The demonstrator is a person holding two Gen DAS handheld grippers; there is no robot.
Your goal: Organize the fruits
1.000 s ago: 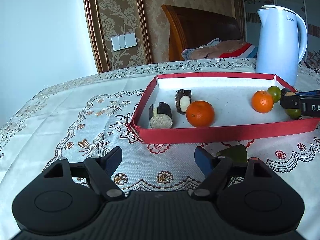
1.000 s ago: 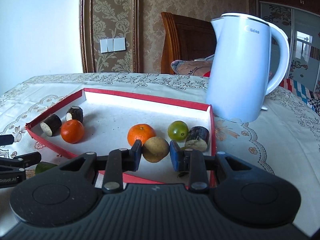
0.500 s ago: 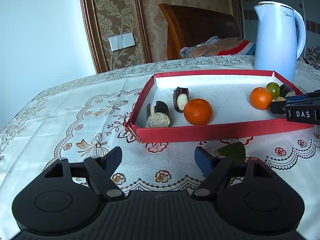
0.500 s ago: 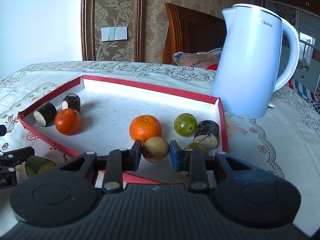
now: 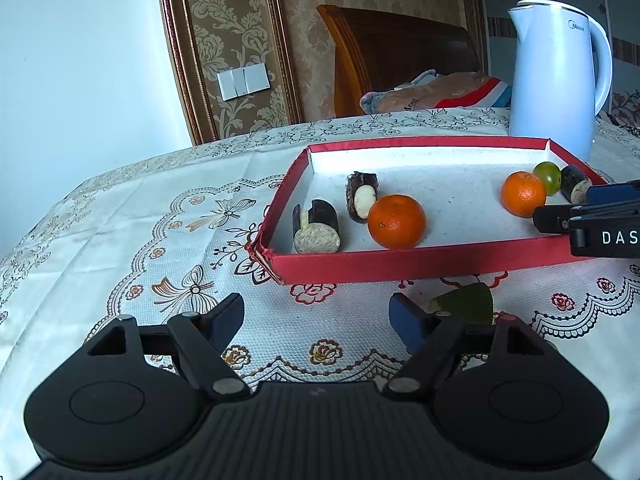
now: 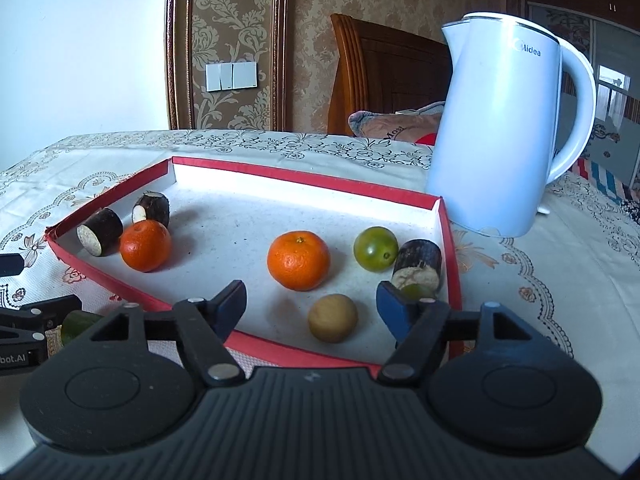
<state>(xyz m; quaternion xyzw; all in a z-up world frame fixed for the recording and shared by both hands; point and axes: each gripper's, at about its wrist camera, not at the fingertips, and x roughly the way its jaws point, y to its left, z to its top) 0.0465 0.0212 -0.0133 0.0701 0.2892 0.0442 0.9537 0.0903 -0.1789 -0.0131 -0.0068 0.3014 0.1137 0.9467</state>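
The right gripper [image 6: 311,304] is standing apart after its jaws have just been opening; the brown fruit [image 6: 332,317] is lying free between them in the red tray [image 6: 451,264]. A green fruit [image 6: 416,291], possibly a second one, is sitting partly hidden beside the right fingertip.

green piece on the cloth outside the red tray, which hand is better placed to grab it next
Left. The green piece lies just past the open left tongs, beside the right finger. The right tongs are over the tray.
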